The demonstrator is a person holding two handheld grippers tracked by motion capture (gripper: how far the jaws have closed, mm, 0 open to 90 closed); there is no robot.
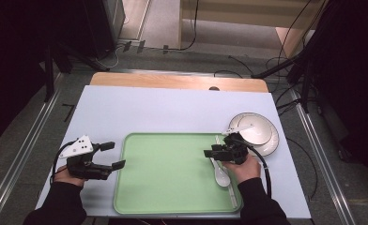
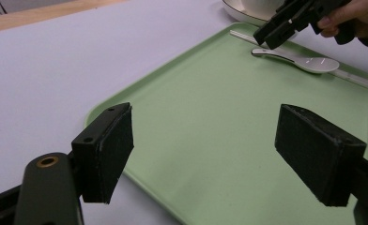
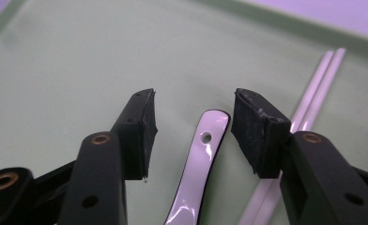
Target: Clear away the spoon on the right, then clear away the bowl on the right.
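Your right gripper (image 3: pixel 191 136) stood spread, its pads clear of the white ceramic spoon (image 3: pixel 197 164) between them; the spoon lay on the green tray (image 1: pixel 168 187) beside the chopsticks (image 3: pixel 309 93), likely just set down; your left gripper (image 1: pixel 111 155) waited open over the tray's left edge, wrist level.

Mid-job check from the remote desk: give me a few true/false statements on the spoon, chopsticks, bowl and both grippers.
1. The white spoon lies on the green tray. True.
2. The right gripper is clamped on the spoon. False: its fingers stand apart on either side of the handle, not pressing it.
3. The chopsticks lie on the tray beside the spoon. True.
4. The bowl sits on the tray. False: it sits on a plate off the tray's right edge.
5. The left gripper holds something. False: it is open and holds nothing.
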